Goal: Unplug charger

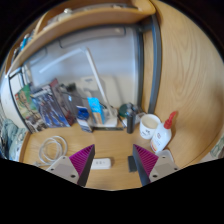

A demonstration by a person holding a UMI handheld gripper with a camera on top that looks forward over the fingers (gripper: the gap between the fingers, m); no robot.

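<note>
A small white charger block (101, 163) lies flat on the wooden desk (115, 140), between my fingers and nearer the left one. A short dark piece (131, 163) lies on the desk just inside the right finger; I cannot tell what it is. My gripper (114, 160) is open, its magenta pads (82, 160) wide apart and touching nothing. A looped white cable (52, 150) lies on the desk to the left of the left finger; its link to the charger is not visible.
A white mug (149, 125) and a red-and-white bottle (166, 130) stand beyond the right finger. A dark cup (127, 117), a blue-lit device (93, 107) and books (45, 105) line the back of the desk under a wooden shelf (90, 22).
</note>
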